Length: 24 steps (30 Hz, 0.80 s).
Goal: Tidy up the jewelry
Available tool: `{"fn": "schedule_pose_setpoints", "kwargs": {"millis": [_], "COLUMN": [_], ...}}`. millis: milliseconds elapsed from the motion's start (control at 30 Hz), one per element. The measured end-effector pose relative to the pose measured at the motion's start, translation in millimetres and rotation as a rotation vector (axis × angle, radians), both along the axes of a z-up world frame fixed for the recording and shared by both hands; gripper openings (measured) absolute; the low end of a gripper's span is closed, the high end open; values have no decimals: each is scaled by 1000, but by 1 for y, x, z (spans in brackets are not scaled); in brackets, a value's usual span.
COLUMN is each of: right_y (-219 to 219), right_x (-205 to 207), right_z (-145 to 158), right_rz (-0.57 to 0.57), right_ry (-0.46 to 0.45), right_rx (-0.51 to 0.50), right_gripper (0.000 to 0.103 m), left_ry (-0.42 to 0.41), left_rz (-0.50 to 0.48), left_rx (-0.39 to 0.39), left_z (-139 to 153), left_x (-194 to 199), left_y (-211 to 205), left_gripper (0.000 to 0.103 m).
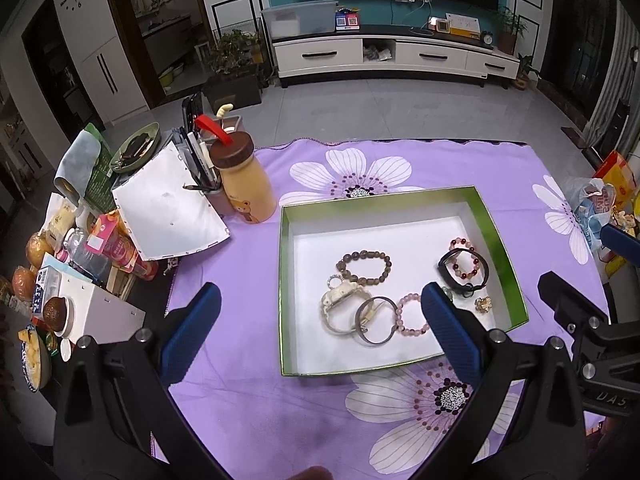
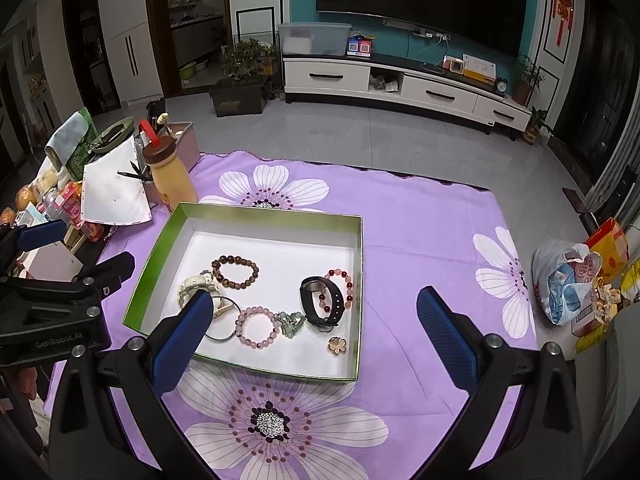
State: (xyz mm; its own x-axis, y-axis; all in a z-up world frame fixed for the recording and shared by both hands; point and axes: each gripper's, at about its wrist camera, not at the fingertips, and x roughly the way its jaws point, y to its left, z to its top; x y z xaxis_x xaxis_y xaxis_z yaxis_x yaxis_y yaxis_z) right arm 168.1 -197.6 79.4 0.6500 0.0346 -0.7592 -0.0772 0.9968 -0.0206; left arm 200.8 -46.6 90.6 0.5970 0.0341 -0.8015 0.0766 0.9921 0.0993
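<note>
Left gripper (image 1: 320, 328) spread wide, empty, its right finger hiding part of green-rimmed box (image 1: 500, 236) | jewelry inside: brown bead bracelet (image 1: 364, 268), silver bangle (image 1: 376, 320) | right gripper (image 2: 312, 320) spread, empty, left finger covering white watch (image 2: 196, 284); gold brooch (image 2: 337, 345) tiny, near box corner

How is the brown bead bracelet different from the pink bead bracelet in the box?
The brown bead bracelet has dark, mottled beads; the pink bead bracelet has pale, glassy ones. The brown one lies stretched into an oval; the pink one is nearly round. The brown one sits nearer the box's far wall; the pink one lies nearer the grippers. Both are closed bead loops lying flat on the white floor.
</note>
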Motion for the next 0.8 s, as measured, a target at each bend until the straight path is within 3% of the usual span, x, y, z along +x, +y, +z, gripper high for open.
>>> {"fn": "schedule_pose_setpoints", "kwargs": {"millis": [800], "right_y": [0], "right_x": [8], "right_z": [-14], "right_rz": [-10], "right_ry": [24], "right_rx": [-3], "right_gripper": [102], "left_ry": [23], "left_rz": [4], "left_rx": [5], "left_z": [-12], "left_x": [6], "left_y": [1], "left_gripper": [101]}}
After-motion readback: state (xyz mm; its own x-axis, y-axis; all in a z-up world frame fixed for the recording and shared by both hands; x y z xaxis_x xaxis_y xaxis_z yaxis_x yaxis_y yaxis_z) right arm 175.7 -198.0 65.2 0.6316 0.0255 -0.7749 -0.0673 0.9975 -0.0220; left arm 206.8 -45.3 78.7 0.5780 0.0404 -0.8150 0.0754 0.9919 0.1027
